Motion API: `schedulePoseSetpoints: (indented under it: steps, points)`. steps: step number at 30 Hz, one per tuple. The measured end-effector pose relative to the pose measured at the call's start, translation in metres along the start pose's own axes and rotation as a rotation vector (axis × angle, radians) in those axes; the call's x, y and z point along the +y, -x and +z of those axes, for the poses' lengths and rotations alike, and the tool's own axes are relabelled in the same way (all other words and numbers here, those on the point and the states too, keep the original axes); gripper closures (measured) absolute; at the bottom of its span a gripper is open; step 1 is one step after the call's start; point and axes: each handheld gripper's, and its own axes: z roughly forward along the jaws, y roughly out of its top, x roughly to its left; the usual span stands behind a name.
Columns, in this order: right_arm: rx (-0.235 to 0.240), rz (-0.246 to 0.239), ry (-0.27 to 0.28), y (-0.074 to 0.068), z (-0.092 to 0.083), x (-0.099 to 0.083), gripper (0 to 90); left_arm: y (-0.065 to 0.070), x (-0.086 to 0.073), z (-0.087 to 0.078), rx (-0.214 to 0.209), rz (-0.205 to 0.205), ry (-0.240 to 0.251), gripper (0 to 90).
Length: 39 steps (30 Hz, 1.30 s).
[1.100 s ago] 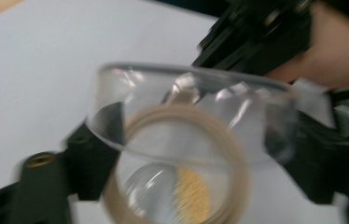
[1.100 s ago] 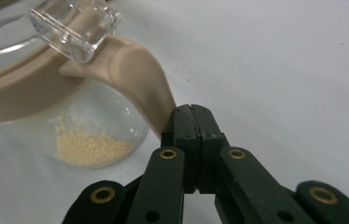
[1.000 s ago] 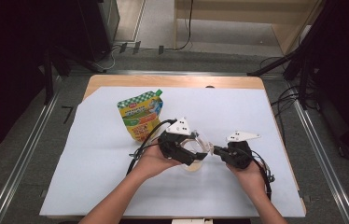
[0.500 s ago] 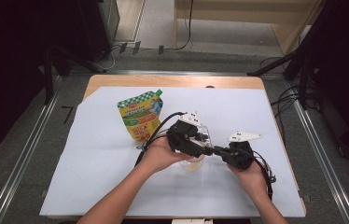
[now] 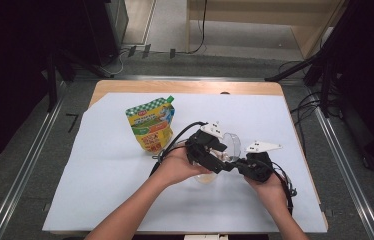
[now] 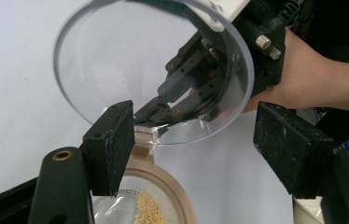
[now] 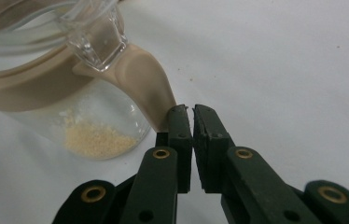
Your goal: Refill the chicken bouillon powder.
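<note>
The step in hand looks like swinging the clear lid (image 6: 116, 70) fully off the jar (image 7: 93, 121), which is standing on the surface (image 5: 100, 190) right of centre on the near side, between the two hands. The pouch (image 5: 151, 129) is lying to its far left, well apart.

The right gripper (image 7: 192, 114) is clenched, its tips resting against the beige tab (image 7: 149, 84) at the jar's rim; whether it is pinching the tab I cannot tell. The left gripper (image 6: 196, 144) is released and its jaws have just been opening. The lid is standing tilted up just beyond them and no pad is pressing on it.

To do this well:
- The right gripper should be bracing the jar low at the tab, so the jar is not sliding or tipping.
- The left gripper should be pushing the lid's edge gently back over its hinge, not squeezing the thin plastic.
- The jar is probably light, since only a little grain (image 7: 95, 140) is lying in it, so a hard shove could knock it over and scatter the grain.
- The mouth should be ending up wholly uncovered.
</note>
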Motion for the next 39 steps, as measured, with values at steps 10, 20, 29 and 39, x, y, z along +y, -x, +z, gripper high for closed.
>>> schedulePoseSetpoints:
  steps: [10, 20, 29, 39]
  points:
    - [0.009, 0.024, 0.038, -0.001, -0.027, -0.009, 76.4, -0.002, -0.010, -0.035, -0.012, -0.025, 0.004, 33.8]
    - [0.078, -0.014, 0.026, -0.026, -0.039, -0.022, 66.7, -0.014, -0.028, -0.073, 0.005, -0.051, 0.050, 53.7]
    - [0.177, -0.105, 0.016, -0.059, -0.030, -0.023, 64.2, -0.027, -0.042, -0.086, 0.018, -0.119, 0.012, 53.3]
    - [0.246, -0.120, 0.011, -0.080, -0.019, -0.018, 58.4, -0.037, -0.060, -0.113, 0.059, -0.184, 0.049, 48.7]
